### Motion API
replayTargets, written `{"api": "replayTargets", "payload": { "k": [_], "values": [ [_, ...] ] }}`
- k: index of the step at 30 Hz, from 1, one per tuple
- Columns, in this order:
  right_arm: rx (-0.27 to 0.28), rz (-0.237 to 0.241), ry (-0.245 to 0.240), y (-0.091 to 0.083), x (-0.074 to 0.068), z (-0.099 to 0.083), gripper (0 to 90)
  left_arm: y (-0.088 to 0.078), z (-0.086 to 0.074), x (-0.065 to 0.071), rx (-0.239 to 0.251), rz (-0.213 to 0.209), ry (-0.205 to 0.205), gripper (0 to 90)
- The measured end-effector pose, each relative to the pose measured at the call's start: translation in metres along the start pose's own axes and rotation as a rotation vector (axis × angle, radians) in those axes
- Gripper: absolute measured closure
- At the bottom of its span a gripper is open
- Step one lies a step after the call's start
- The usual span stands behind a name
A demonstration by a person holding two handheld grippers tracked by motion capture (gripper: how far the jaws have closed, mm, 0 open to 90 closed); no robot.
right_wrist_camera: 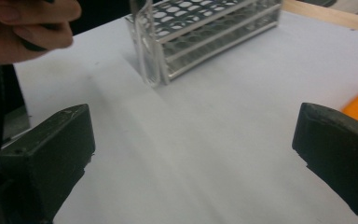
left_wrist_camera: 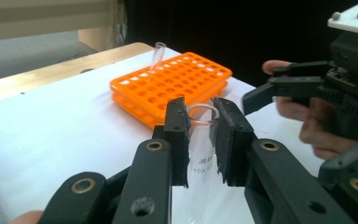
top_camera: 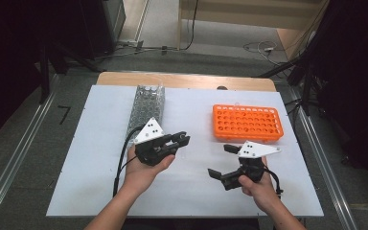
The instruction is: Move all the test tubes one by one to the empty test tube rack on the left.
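so the glass tube (left_wrist_camera: 200,140) is sitting right between the pads of your left gripper (left_wrist_camera: 200,135), jaws closed in on it from both sides, open rim pointing away from the camera and some printed text on the glass. from the high view that left gripper (top_camera: 181,140) hangs over the middle of the white table (top_camera: 96,158), between the two racks.

the orange rack (top_camera: 247,122) is off to the right side of the table, and there's one more clear tube (left_wrist_camera: 158,55) standing in a hole at its far end. the clear rack (top_camera: 147,106) stands on the left, behind your left hand (top_camera: 146,172).

your right gripper (top_camera: 222,161) is near the orange rack's front edge with its jaws spread wide, holding nothing. your right hand (top_camera: 261,189) wraps its handle.
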State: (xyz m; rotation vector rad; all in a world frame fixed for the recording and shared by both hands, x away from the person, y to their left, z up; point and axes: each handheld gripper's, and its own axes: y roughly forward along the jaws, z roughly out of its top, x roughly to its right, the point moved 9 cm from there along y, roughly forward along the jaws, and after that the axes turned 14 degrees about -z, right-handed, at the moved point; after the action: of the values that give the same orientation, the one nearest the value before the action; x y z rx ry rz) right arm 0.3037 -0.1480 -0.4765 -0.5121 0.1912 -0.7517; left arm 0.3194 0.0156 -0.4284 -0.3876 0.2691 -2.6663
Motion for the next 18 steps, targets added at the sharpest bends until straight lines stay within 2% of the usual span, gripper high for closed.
{"api": "replayTargets", "payload": {
  "k": [5, 7, 14, 17, 18],
  "values": [
    [0.005, -0.034, 0.031, -0.008, 0.025, -0.007, 0.0, -0.008, 0.006, -0.017, 0.006, 0.031, 0.0, 75.9],
    [0.005, -0.034, 0.044, -0.011, 0.032, -0.009, 0.0, -0.012, 0.008, -0.023, 0.011, 0.041, -0.004, 75.9],
    [0.004, -0.099, 0.082, -0.022, 0.063, -0.019, 0.0, -0.025, 0.015, -0.045, 0.029, 0.077, -0.016, 75.9],
    [-0.001, -0.13, 0.062, -0.024, 0.074, -0.026, 0.0, -0.029, 0.016, -0.057, 0.036, 0.093, -0.026, 75.9],
    [-0.005, -0.131, 0.071, -0.024, 0.078, -0.029, 0.0, -0.03, 0.016, -0.061, 0.036, 0.1, -0.028, 75.9]
  ]
}}
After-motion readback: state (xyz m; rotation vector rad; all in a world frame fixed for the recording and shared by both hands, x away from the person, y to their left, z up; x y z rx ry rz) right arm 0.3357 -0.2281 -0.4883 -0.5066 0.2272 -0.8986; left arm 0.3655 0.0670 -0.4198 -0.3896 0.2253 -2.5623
